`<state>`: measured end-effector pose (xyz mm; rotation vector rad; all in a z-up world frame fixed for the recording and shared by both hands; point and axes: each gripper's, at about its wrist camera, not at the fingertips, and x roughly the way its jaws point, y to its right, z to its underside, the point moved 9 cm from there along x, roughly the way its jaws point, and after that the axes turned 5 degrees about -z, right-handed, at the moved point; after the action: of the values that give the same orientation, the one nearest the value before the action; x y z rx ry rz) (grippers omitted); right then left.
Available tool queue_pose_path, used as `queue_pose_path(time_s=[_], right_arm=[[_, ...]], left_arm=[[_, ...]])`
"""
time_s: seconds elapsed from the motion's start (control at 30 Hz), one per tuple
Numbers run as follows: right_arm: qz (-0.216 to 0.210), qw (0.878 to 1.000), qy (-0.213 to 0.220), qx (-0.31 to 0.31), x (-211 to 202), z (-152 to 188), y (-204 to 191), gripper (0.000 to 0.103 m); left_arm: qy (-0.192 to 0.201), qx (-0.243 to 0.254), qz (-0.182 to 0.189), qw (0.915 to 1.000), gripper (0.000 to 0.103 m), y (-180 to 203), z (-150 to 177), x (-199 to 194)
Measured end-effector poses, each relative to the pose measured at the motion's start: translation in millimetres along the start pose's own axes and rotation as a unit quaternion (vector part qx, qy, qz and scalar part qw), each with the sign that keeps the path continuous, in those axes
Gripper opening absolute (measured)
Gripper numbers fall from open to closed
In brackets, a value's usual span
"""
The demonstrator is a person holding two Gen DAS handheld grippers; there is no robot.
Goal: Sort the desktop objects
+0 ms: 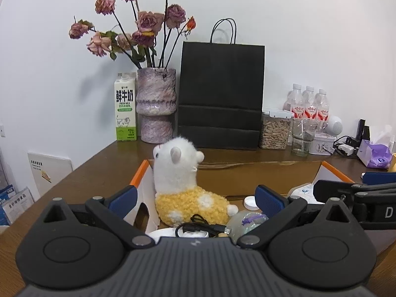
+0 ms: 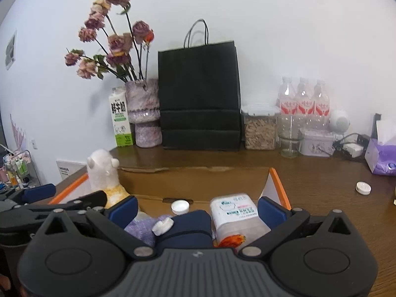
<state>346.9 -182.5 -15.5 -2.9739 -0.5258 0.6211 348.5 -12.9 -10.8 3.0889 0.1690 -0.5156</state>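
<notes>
- Plush alpaca (image 1: 183, 185): light, soft, squashy, won't break. Best hold prob. the neck or mid-body, where the pile gives and the pads sink in; ears and tail too small, would slip.
- Looks: white fluffy head w/ grey-pink ear, yellow curly body w/ white patches, small white tail. Sits upright at the left end of the cardboard box (image 1: 259, 173), head above the rim.
- Black cable (image 1: 198, 225): limp, light, tangles easily; pinch at the plug end, not the loop. Lies in the box just in front of the plush.
- Clear plastic container (image 2: 235, 212) w/ printed label: stiff, smooth, likely slippery; take it across the flat sides. Lies tilted in the box, right part.
- Small white cap (image 2: 180, 207): stiff, tiny, light; edge grip only. On the box floor, near the container.
- Second white cap (image 2: 363, 187): out on the bench (image 2: 321, 185), right of the box, well apart from it. Judging by this, sorting not finished.
- Purple fuzzy item (image 2: 146, 227) and dark blue thing beside it in the box: soft-looking, can't tell what they are.
- Left tongs (image 1: 196, 198): wide apart, nothing between the pads, hanging over the box w/ the plush ahead.
- Right tongs (image 2: 196, 209): wide apart too, empty, over the box's right half; container sits below, not gripped.
</notes>
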Motion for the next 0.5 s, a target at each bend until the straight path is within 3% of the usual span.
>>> queue_pose_path(time_s=[0.27, 0.5], right_arm=[[0.008, 1.000, 0.024, -0.016, -43, -17, -12, 0.103], [0.005, 0.999, 0.027, -0.016, -96, -12, -26, 0.103]], left_arm=[[0.040, 0.011, 0.005, 0.9991, 0.103, -2, -26, -47], [0.037, 0.018, 0.021, 0.9990, 0.103, -6, -25, -101]])
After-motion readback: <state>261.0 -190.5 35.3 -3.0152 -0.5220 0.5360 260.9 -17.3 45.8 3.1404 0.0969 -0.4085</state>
